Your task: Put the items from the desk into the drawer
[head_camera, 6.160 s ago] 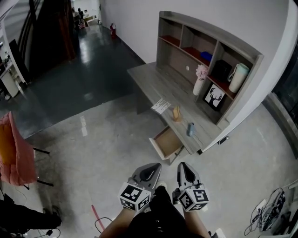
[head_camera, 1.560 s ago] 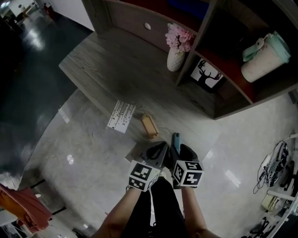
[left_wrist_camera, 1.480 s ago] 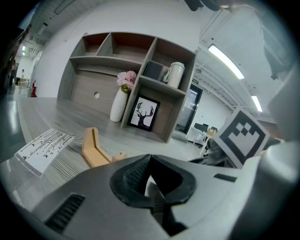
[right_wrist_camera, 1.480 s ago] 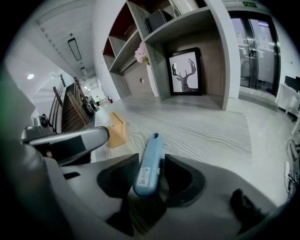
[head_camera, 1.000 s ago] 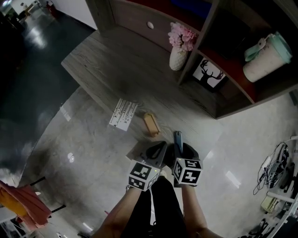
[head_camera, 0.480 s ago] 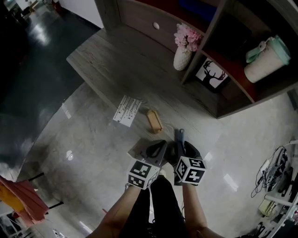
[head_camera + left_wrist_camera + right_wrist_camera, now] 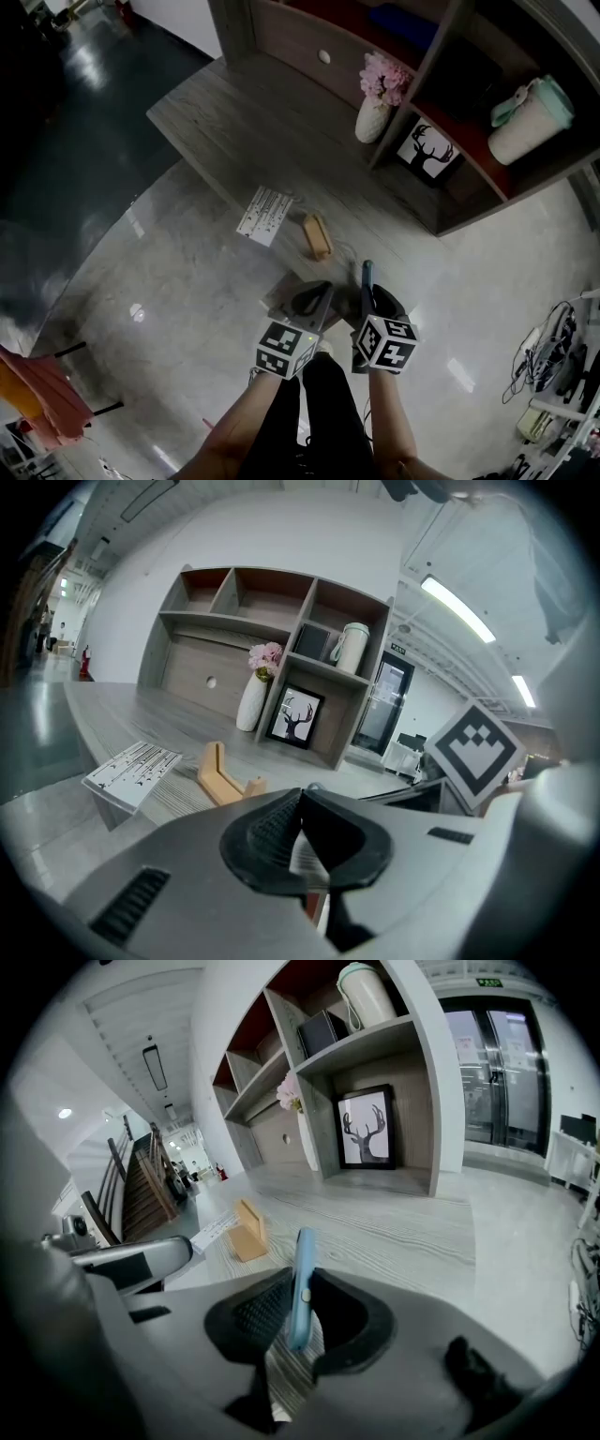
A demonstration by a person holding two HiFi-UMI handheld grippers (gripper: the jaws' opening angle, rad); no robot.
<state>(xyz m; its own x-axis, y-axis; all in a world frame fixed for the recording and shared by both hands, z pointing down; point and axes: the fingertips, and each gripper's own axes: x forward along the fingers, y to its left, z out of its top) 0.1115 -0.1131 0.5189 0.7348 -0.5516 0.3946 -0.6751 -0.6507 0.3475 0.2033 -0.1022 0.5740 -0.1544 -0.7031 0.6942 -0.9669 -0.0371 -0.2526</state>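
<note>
1. Blue stick (image 7: 303,1241) stands pinched in the right hand-held gripper (image 7: 300,1290) at the worktop's (image 7: 234,131) near edge. The jaws have just been closing on it.
2. Left hand-held gripper (image 7: 300,803) is closed, with nothing inside.
3. Next, I think: carry the stick toward 6 o'clock to the drawer, which I cannot see.
4. Wooden stand (image 7: 318,236) at 11 o'clock and paper (image 7: 264,215) at 10 o'clock wait, out of the way.

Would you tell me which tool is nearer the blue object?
Right. The right tool has just closed on the blue object; the left tool, shut, is beside it.
</note>
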